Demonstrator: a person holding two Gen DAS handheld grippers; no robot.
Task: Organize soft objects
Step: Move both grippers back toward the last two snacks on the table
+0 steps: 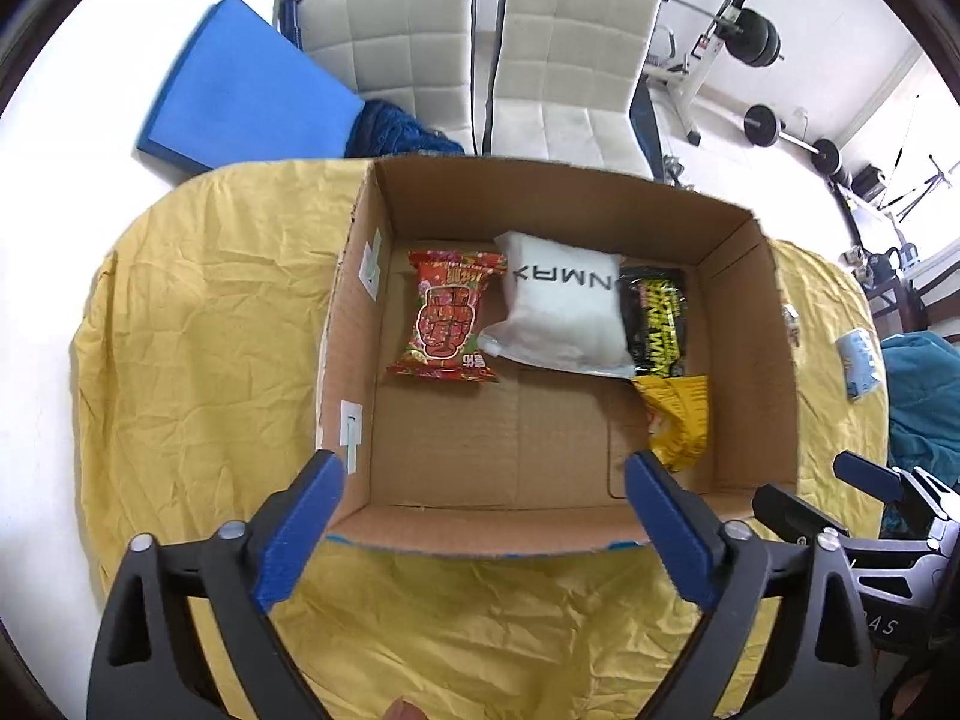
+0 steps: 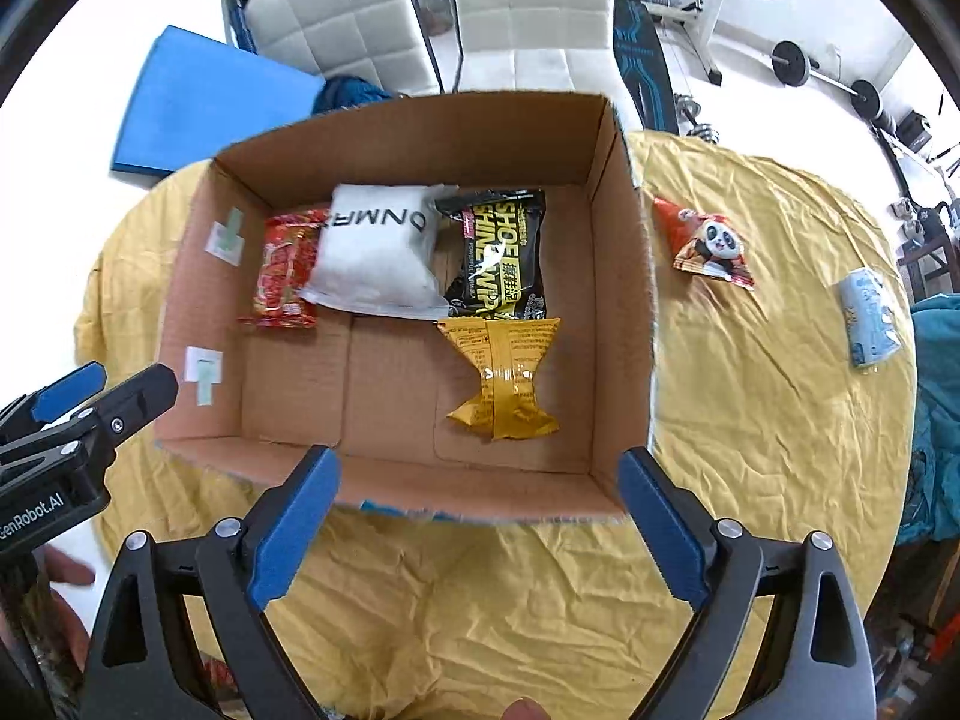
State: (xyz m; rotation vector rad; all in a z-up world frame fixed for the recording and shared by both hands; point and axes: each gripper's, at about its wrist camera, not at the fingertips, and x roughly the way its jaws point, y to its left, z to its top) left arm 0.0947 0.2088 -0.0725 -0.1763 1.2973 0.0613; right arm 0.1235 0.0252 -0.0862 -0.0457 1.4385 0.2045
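Note:
An open cardboard box (image 1: 360,360) (image 2: 624,300) stands on the yellow cloth. Inside lie a red snack packet (image 1: 447,315) (image 2: 282,273), a white pouch (image 1: 561,306) (image 2: 375,252), a black-and-yellow wipes pack (image 1: 657,318) (image 2: 501,252) and a yellow packet (image 1: 678,420) (image 2: 504,369). A red panda packet (image 2: 708,243) and a light blue pack (image 2: 867,318) (image 1: 861,363) lie on the cloth to the box's right. My left gripper (image 1: 483,501) is open and empty at the box's near edge. My right gripper (image 2: 480,495) is open and empty at the same edge.
The yellow cloth (image 1: 198,330) (image 2: 768,420) covers a round table. Two white chairs (image 1: 564,60) (image 2: 336,24) and a blue mat (image 1: 240,84) stand beyond it. Gym weights (image 1: 756,36) sit at the far right. Teal fabric (image 2: 936,408) lies at the right edge.

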